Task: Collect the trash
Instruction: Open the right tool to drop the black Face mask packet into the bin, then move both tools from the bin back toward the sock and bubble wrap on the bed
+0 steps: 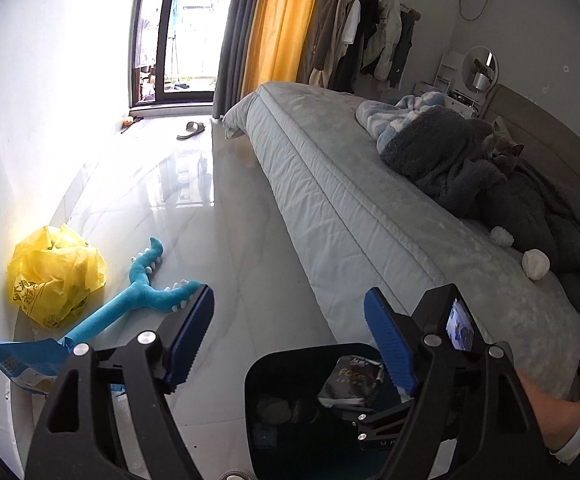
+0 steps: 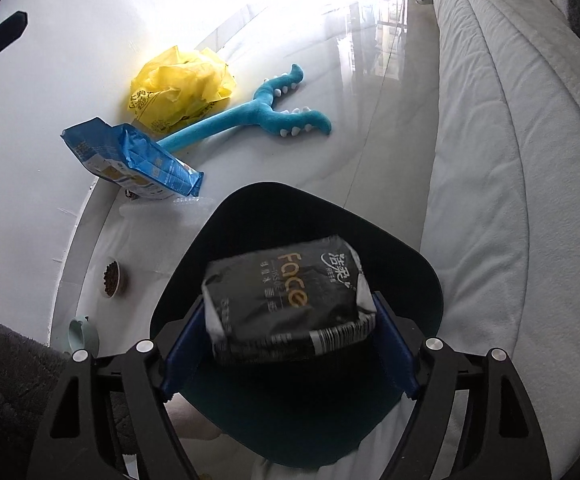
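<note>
A black bin (image 2: pixel 410 276) stands on the floor beside the bed. My right gripper (image 2: pixel 287 308) hangs over its mouth, jaws wide. A black tissue pack marked "Face" (image 2: pixel 285 300) sits between the blue pads, blurred, and I see no pad pressing it. In the left wrist view the same pack (image 1: pixel 350 378) shows inside the bin's rim (image 1: pixel 257 364). My left gripper (image 1: pixel 290 340) is open above the floor and bin edge with nothing between its fingers. A crumpled yellow plastic bag (image 2: pixel 181 88) and a blue packet (image 2: pixel 129 156) lie by the wall.
A teal plush toy (image 2: pixel 257 116) lies on the glossy floor beside the bag. The bed (image 1: pixel 350 208) runs along the right, with a grey cat (image 1: pixel 502 152) on blankets. A bowl of kibble (image 2: pixel 111 278) and a mint cup (image 2: pixel 83 334) sit by the wall. A slipper (image 1: pixel 191 130) lies near the window.
</note>
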